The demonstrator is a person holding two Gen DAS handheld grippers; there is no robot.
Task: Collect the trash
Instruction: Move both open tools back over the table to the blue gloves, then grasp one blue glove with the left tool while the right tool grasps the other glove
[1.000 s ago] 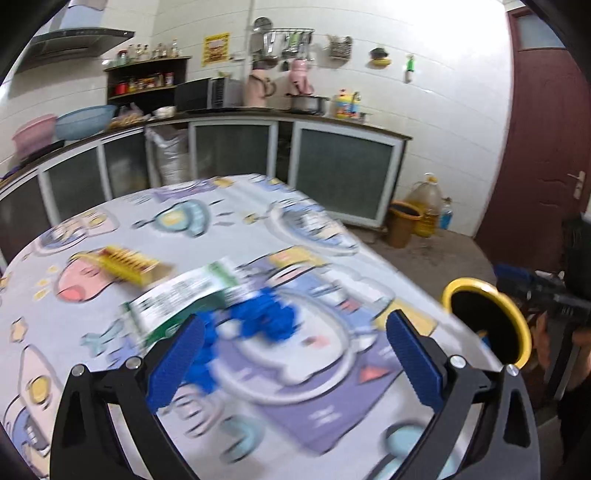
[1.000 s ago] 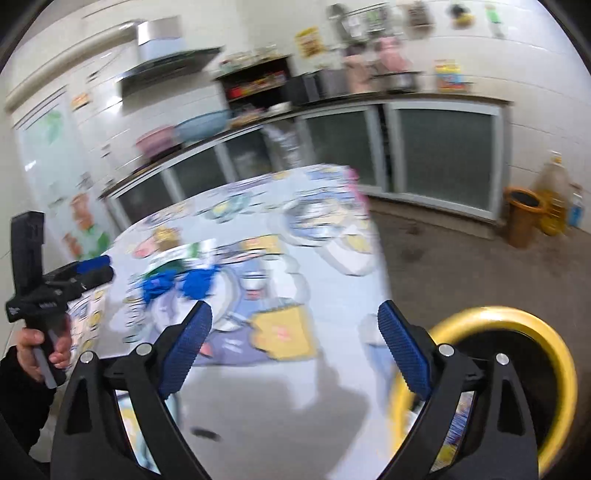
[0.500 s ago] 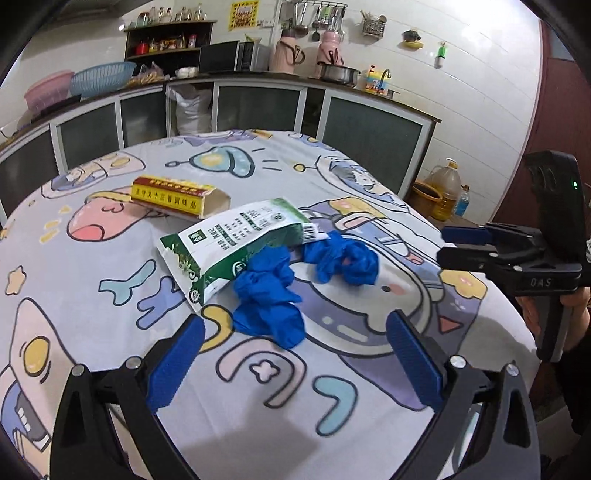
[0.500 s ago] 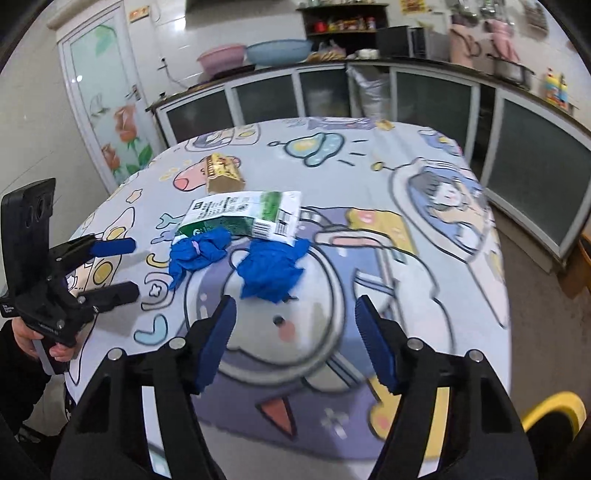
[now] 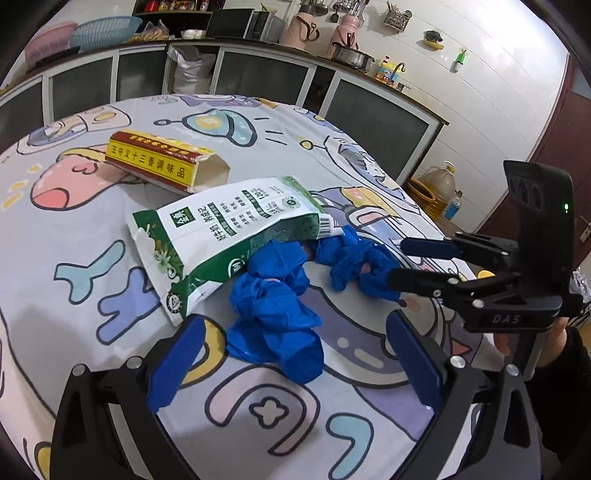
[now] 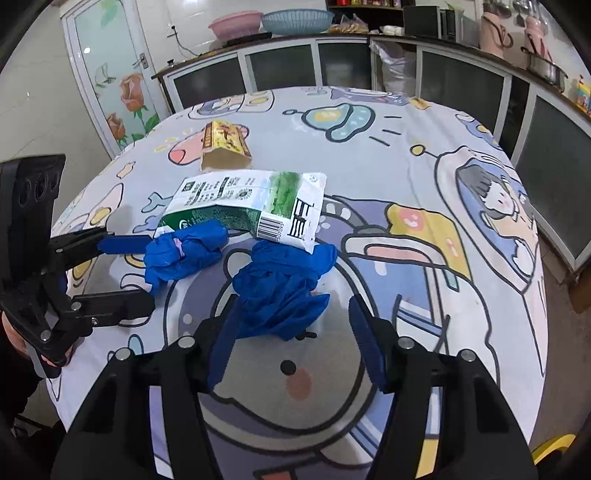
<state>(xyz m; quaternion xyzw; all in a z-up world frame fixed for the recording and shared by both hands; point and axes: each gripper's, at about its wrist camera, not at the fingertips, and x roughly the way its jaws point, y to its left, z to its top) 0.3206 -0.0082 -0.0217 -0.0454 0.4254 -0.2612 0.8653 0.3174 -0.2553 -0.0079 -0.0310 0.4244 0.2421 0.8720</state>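
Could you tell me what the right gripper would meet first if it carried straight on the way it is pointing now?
Most likely the crumpled blue glove lying on the table between its open fingers: the right gripper points straight at it. Beyond lies the green-and-white carton. The gripper's height above the table is hard to judge.

A home kitchen: beyond the left claw, past the round table (image 5: 74, 236) in its cartoon cloth, a counter (image 5: 258, 50) over glass-fronted cabinets carries a microwave (image 5: 240, 24), pink thermoses (image 5: 301, 29) and a pot (image 5: 351, 59); white tiled walls (image 5: 491, 92) hold hanging utensils (image 5: 334, 9), and plastic basins (image 6: 266, 20) sit ahead of the right claw
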